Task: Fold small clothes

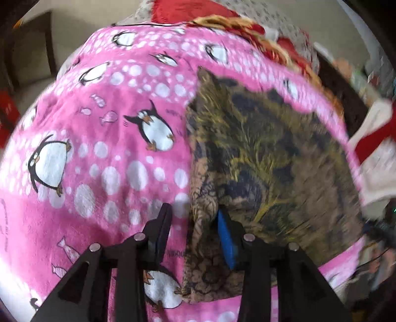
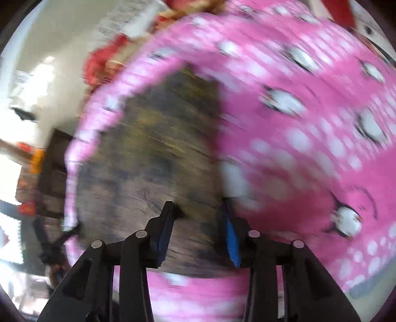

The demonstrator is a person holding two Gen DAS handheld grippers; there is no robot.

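Brown patterned garment (image 1: 272, 153) is laid flat on the pink penguin blanket (image 1: 99, 161) for folding; left claw (image 1: 195, 228) and right claw (image 2: 198, 228) are parted above it, nothing gripped.

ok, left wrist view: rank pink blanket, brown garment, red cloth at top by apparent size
1. pink blanket, fills most of the frame
2. brown garment, lying on the blanket
3. red cloth, small but cut off by the frame edge and farther away, so its true size is unsure

A soft pink blanket (image 1: 104, 173) with penguins, fish and white dots covers the top. A brown, yellow and dark blue patterned cloth (image 1: 267, 158) lies flat on it, near one side of the blanket.
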